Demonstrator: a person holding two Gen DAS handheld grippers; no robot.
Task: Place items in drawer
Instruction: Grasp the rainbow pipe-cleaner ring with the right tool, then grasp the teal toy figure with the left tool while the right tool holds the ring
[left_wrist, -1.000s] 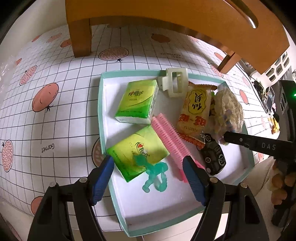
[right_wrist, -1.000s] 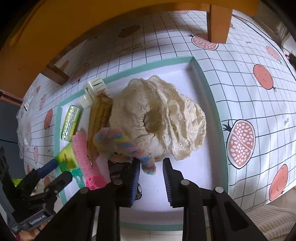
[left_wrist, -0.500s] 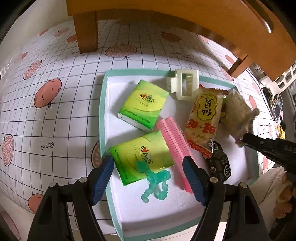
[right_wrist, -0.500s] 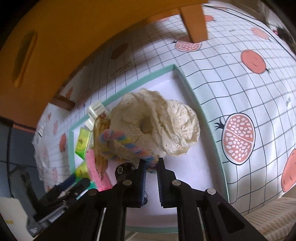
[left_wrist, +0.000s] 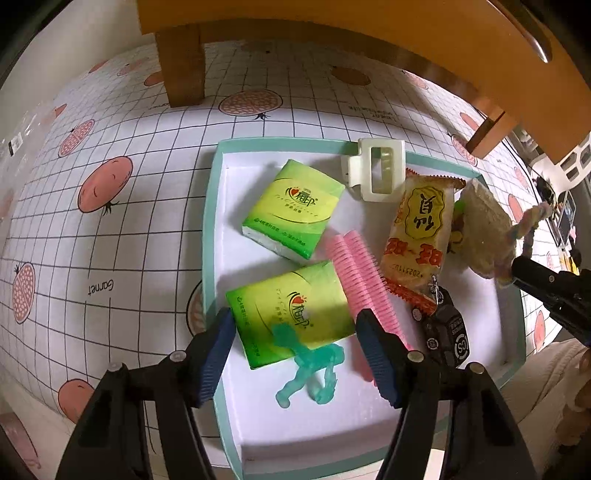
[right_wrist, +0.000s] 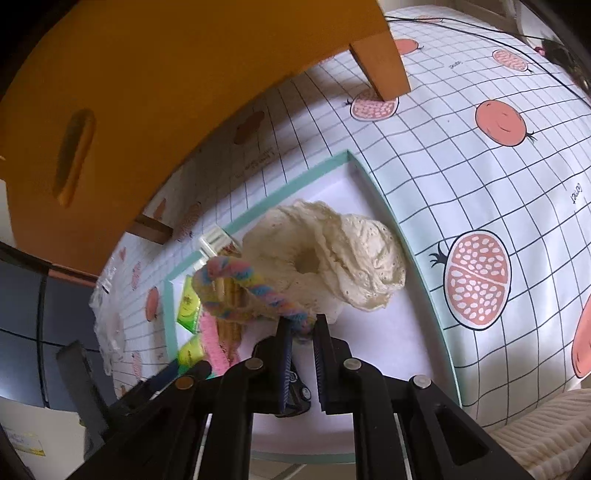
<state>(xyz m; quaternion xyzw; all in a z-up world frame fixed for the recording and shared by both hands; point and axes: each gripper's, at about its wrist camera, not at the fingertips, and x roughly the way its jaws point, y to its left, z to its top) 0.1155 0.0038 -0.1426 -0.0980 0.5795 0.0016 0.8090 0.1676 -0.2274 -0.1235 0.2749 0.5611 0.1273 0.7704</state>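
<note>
A teal-rimmed white tray (left_wrist: 210, 206) holds two green tissue packs (left_wrist: 293, 206) (left_wrist: 291, 310), a pink comb (left_wrist: 360, 273), a teal figure (left_wrist: 310, 369), a snack packet (left_wrist: 419, 236), a cream hair claw (left_wrist: 378, 170), a black car key (left_wrist: 445, 332) and a cream lace scrunchie (right_wrist: 332, 258). My left gripper (left_wrist: 295, 354) stands open over the nearer tissue pack and the teal figure. My right gripper (right_wrist: 301, 325) is shut on a rainbow twisted hair tie (right_wrist: 240, 273), lifted above the tray (right_wrist: 406, 243); the hair tie (left_wrist: 524, 229) also shows in the left wrist view.
An orange wooden drawer unit (left_wrist: 332, 22) on legs (left_wrist: 183, 66) overhangs the far side, with a slot handle (right_wrist: 72, 158) on its front. The surface is a grid-and-pomegranate cloth (left_wrist: 110, 184). A ribbed cream cushion (right_wrist: 546, 432) lies at the near right edge.
My right gripper closed on the rainbow hair tie and raised it off the scrunchie. My left gripper stayed open and shifted slightly over the tray.
</note>
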